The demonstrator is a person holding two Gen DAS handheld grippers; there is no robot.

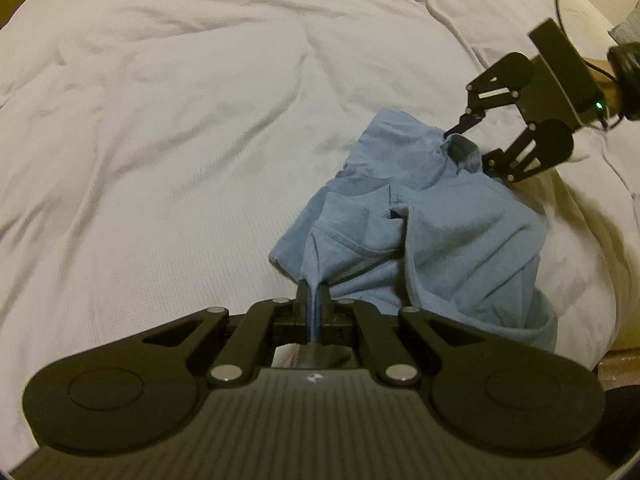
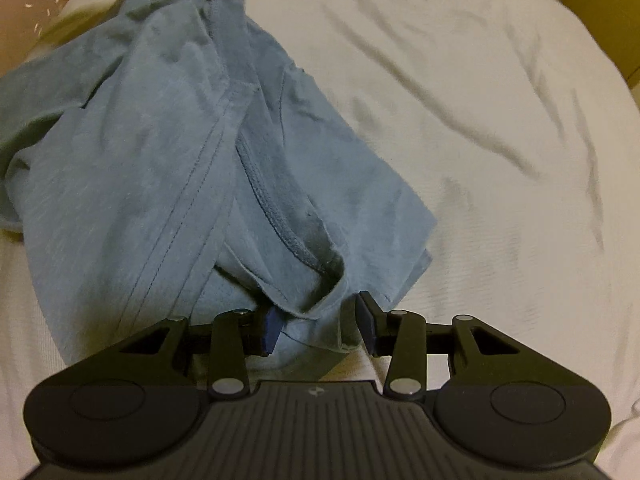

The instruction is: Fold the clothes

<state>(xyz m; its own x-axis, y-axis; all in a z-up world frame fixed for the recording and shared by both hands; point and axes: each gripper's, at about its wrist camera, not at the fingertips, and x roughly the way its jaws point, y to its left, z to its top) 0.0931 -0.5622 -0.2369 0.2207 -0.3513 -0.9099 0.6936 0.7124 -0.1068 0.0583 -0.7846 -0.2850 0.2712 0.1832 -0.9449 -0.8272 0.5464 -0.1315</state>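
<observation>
Near the bed's edge lay the crumpled blue shirt, soft and limp. Left claw pinched a fold; right claw, spread, straddled its stitched hem, the firmest hold.

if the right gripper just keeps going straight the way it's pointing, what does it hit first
Most likely the blue shirt: a bunched fold already sits between the open right gripper, so it would push into that cloth at once.

A bedroom at home: rumpled white duvet on a bed.
</observation>
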